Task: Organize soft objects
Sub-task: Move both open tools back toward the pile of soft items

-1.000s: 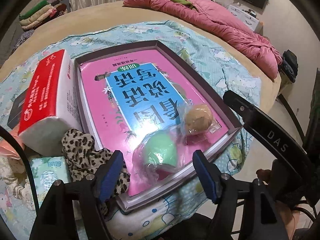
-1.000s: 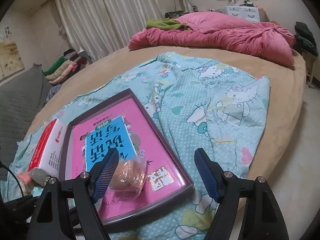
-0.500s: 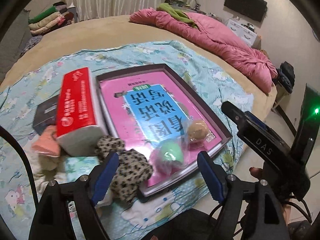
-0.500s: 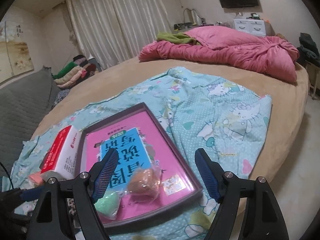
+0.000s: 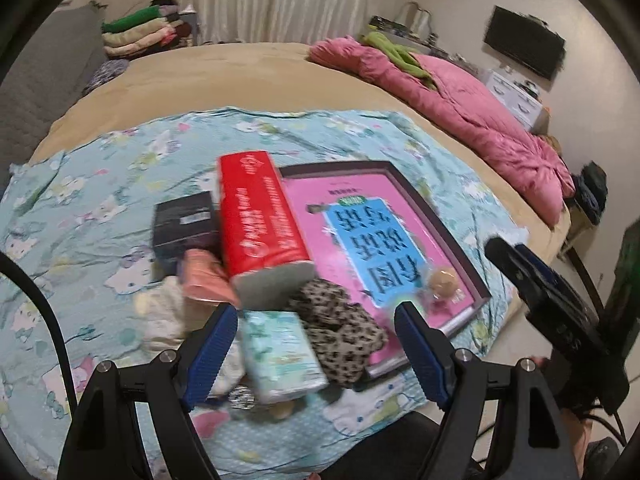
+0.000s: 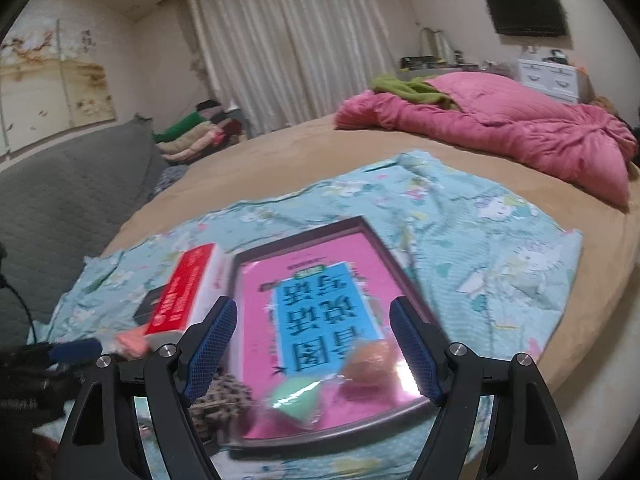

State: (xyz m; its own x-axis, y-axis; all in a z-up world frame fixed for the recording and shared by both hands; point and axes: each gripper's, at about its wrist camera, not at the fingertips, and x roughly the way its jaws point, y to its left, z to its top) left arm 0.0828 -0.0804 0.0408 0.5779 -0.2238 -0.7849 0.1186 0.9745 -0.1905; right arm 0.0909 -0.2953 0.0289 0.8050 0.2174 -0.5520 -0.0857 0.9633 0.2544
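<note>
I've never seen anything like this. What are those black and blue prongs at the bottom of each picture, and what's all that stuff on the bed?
Each picture comes from a camera on a handheld gripper, one in each of a person's hands. The left gripper and right gripper are both open, holding nothing. On the blue sheet lie a framed pink tray, a red tissue pack, a leopard-print cloth, and a small green tissue packet. On the tray sit two wrapped soft balls, green and tan.
</note>
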